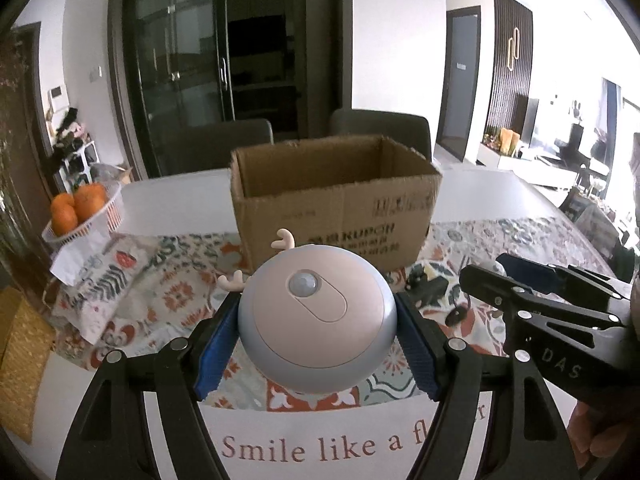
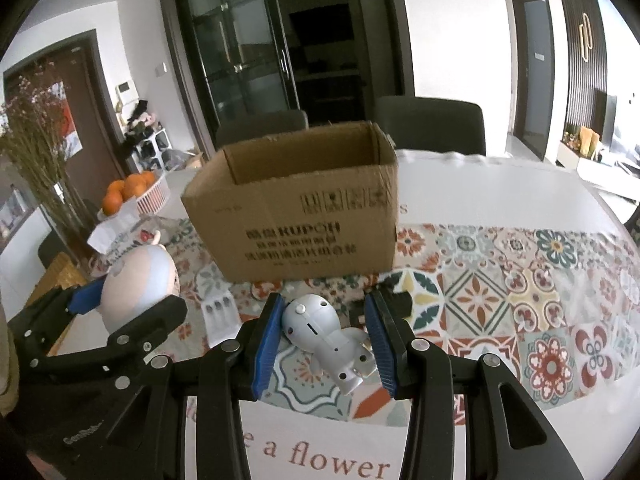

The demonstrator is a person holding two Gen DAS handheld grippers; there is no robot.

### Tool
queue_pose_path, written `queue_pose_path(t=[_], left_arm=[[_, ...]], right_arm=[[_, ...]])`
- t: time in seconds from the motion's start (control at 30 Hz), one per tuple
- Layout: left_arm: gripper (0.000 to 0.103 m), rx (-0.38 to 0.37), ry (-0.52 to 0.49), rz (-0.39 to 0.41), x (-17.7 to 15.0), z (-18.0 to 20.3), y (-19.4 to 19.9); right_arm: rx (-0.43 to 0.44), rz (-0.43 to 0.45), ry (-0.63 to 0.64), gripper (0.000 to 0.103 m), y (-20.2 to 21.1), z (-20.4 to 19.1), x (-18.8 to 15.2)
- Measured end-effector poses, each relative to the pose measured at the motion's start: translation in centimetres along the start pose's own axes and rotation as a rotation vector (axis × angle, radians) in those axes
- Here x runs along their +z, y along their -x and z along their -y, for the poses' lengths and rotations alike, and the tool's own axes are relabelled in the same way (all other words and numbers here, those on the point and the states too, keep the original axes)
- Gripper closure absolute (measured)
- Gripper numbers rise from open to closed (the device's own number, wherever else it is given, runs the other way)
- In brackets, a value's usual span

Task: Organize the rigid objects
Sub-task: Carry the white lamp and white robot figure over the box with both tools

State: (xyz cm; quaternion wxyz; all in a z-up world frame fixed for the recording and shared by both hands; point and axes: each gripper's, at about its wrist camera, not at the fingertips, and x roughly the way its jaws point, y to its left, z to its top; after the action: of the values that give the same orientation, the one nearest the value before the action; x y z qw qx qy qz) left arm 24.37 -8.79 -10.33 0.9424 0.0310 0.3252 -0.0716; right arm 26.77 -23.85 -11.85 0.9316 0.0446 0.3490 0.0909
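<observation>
Carrying both finds toward the cardboard box [image 2: 292, 216] | left gripper [image 1: 318, 336] clamps the round antlered night light [image 1: 318, 320] | right gripper [image 2: 324, 340] pinches the white robot figurine [image 2: 324, 332] above the patterned cloth [image 2: 520, 292] | next: likely lift over the rim, release inside.

Two black hand-held grippers hang side by side above the near edge of the worktop, both tilted forward and down toward its middle. The left gripper [image 1: 318, 336] has its blue-padded jaws spread wide and pressed against the two sides of a round pink-and-grey lamp [image 1: 318, 320], carried clear of the worktop. The right gripper [image 2: 326, 344] has its jaws drawn closer together on a small white robot figure [image 2: 320, 332], and part of a hand [image 1: 600, 440] shows behind it.
</observation>
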Motion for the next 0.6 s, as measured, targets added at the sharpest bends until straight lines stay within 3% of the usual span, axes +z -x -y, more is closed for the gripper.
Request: queue_pose_path(t=[0.23, 0.6], left_arm=[[0.029, 0.019, 0.027, -0.014, 1.5, -0.9, 0.9], [0.029, 0.034, 0.021, 0.044, 4.6, -2.0, 2.5]], right_arm=[[0.006, 0.036, 0.003, 0.06, 1.0, -1.0, 1.8], [0.012, 0.1, 0.005, 0.06, 2.5, -2.1, 4.9]])
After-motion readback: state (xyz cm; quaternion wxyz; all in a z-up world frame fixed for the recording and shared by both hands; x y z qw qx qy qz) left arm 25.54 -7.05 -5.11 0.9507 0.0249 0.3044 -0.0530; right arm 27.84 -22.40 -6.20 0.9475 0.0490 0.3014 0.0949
